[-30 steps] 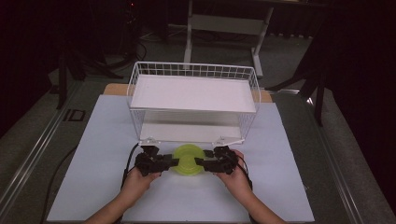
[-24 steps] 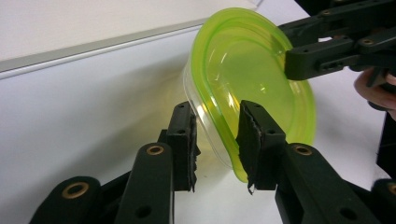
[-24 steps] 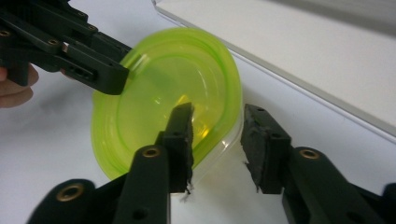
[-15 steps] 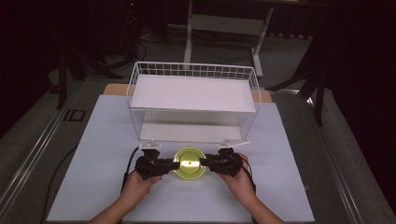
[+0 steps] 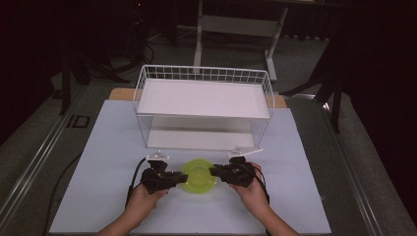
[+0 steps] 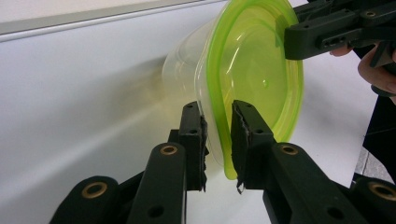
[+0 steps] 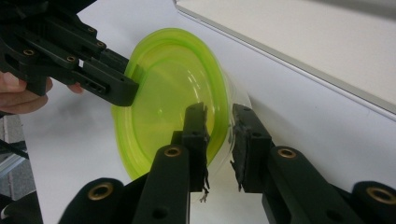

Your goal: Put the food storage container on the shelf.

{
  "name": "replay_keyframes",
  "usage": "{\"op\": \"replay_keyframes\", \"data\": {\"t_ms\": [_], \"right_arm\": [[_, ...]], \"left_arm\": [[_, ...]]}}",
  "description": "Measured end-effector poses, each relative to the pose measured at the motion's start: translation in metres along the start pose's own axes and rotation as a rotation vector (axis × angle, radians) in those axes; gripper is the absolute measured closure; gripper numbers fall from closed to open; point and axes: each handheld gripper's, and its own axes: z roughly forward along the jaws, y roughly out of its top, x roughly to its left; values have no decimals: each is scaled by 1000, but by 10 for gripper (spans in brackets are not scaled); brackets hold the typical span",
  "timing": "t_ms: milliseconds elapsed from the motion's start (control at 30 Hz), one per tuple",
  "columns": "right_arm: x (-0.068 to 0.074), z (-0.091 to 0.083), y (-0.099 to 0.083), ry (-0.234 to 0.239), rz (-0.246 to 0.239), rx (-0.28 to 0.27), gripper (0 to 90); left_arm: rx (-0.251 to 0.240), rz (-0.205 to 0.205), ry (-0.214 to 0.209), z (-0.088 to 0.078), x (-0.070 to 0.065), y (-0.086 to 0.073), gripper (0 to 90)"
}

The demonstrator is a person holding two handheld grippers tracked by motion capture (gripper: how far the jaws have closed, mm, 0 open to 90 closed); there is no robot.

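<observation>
- A clear container with a green lid (image 5: 198, 177) is being held from both sides, on the bench (image 5: 108, 147) in front of the wire basket (image 5: 204, 105)
- The left gripper (image 5: 181, 179) fingers (image 6: 191, 140) are pinching its lid rim; the right gripper (image 5: 215, 172) fingers (image 7: 196, 140) are pinching the opposite edge
- Judged next: a joint lift, likely toward the basket, with the container being kept level
- Compared with a second ago, the container is lying slightly nearer the person, and both hands are being kept on it

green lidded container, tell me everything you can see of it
The container is a round, clear plastic tub with a translucent lime-green lid on it. It sits between the wire shelf and the person. The left gripper and right gripper each straddle its rim from opposite sides.
</observation>
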Motion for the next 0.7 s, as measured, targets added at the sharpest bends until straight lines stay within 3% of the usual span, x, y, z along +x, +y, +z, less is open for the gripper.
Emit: {"op": "replay_keyframes", "data": {"t_ms": [167,400,700], "right_arm": [[0,-1,-2,-11,13,6,801],[1,-5,3,-20,0,-4,802],[2,-24,35,-66,-43,-63,801]], "left_arm": [[-27,-24,14,-3,-6,-1,819],[-44,-9,19,-6,-8,3,823],[-119,44,22,-19,-11,35,822]]}}
